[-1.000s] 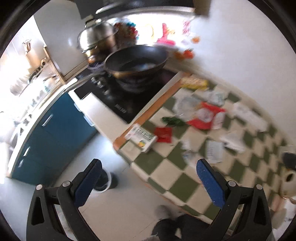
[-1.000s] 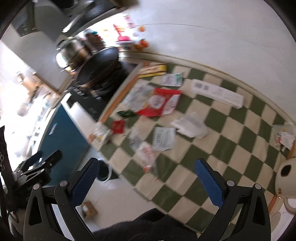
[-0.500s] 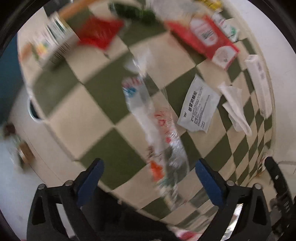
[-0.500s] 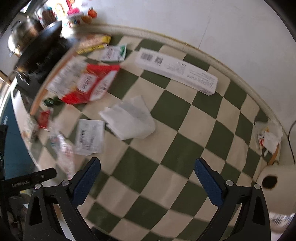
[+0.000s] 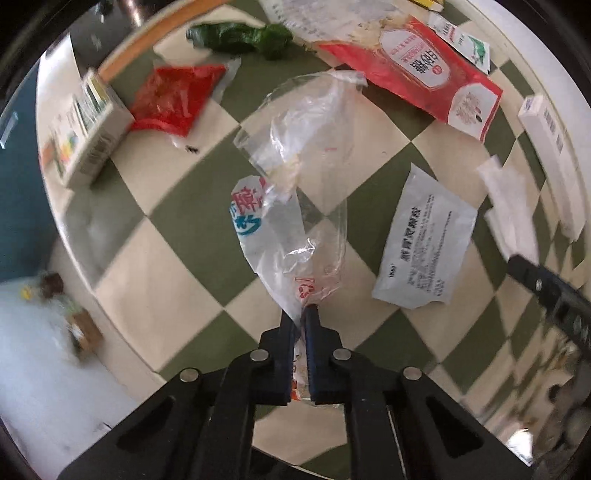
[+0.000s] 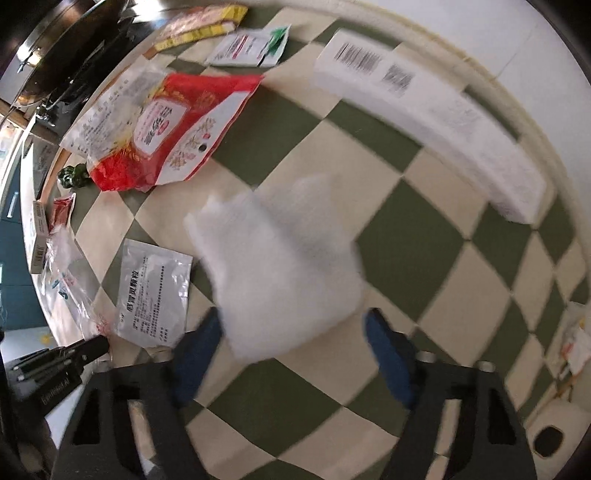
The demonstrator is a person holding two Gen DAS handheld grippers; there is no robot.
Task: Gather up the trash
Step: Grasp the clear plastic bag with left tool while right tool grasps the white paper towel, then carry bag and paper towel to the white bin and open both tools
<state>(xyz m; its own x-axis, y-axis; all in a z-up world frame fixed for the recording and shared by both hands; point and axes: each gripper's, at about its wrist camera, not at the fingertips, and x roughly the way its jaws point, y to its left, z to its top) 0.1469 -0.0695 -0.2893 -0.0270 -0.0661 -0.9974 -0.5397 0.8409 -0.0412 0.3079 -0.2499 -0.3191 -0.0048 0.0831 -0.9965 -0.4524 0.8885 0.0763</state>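
Observation:
Trash lies on a green-and-cream checkered counter [image 5: 177, 295]. My left gripper [image 5: 301, 314] is shut on the near end of a clear plastic bag [image 5: 291, 177] with red and blue print; it also shows in the right wrist view [image 6: 70, 280]. My right gripper [image 6: 291, 332] is open, its blue pads on either side of the near edge of a crumpled white tissue [image 6: 280, 266]. The tissue also shows in the left wrist view [image 5: 509, 206]. A silver printed sachet [image 5: 424, 240] lies between the two.
A red-and-white pouch [image 5: 424, 70], a small red packet [image 5: 173, 96], a green wrapper [image 5: 240, 35] and a small carton [image 5: 88, 136] lie further off. A long white box [image 6: 432, 110] lies along the wall. A pan [image 6: 59, 48] sits at the far left.
My left gripper has dropped to the counter and shut on the clear plastic bag. My right gripper has moved down to the white tissue and its fingers have narrowed around it.

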